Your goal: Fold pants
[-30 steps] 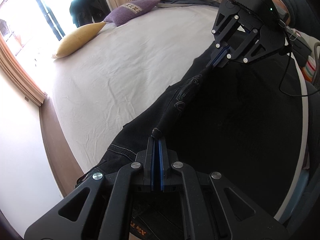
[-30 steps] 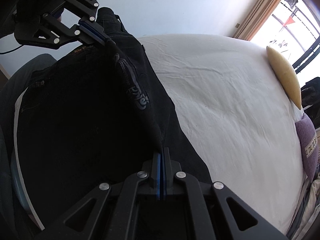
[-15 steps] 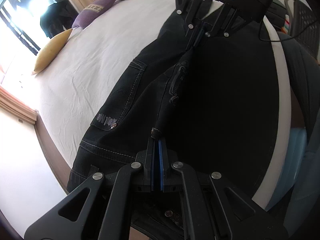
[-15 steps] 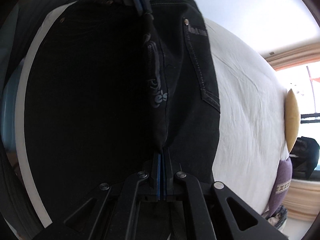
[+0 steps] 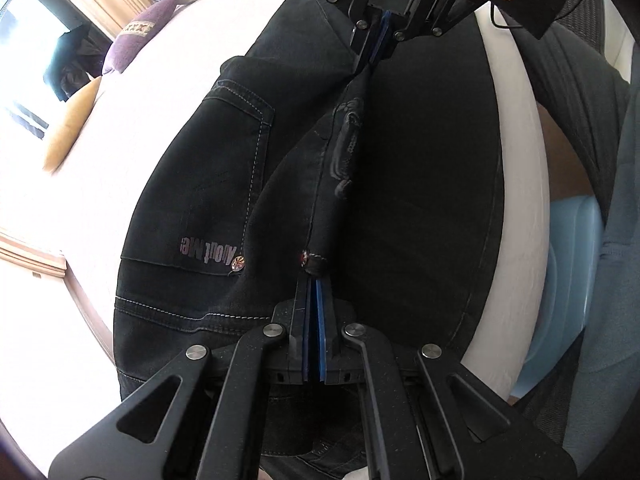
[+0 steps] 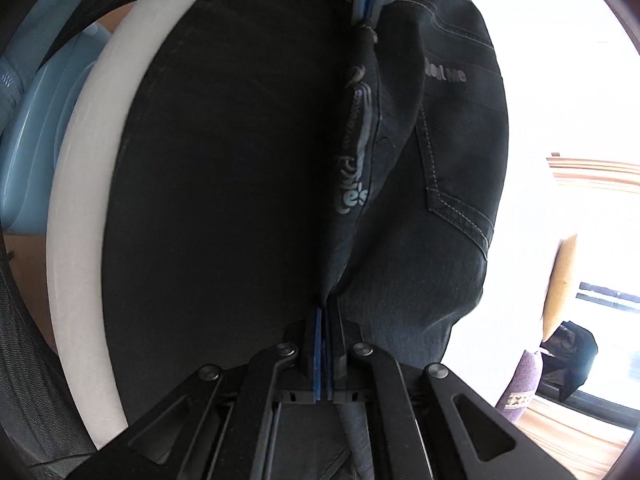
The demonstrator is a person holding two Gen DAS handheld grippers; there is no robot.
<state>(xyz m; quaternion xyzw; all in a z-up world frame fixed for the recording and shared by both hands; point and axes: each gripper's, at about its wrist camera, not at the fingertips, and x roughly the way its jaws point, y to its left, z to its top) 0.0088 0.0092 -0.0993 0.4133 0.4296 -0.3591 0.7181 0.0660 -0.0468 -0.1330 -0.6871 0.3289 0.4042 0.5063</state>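
Black denim pants (image 5: 224, 184) with white stitching and a printed back pocket hang over the white bed (image 5: 120, 128). My left gripper (image 5: 314, 280) is shut on one end of the pants' top edge. My right gripper (image 6: 326, 312) is shut on the other end, and it shows at the top of the left wrist view (image 5: 374, 60). The edge (image 6: 356, 152) is stretched taut between them. The left gripper shows at the top of the right wrist view (image 6: 366, 12). The rest of the pants (image 6: 240, 184) drapes below, dark and flat.
A yellow cushion (image 5: 68, 136) and a purple pillow (image 5: 140, 32) lie on the bed's far side by the window. The bed's near white rim (image 6: 92, 168) curves past a blue plastic item (image 6: 28, 128). A person in dark clothes (image 5: 580, 92) stands at the right.
Both grippers have swung over the bed with the stretched edge between them. More of the pants now shows, including the back pocket and its print.
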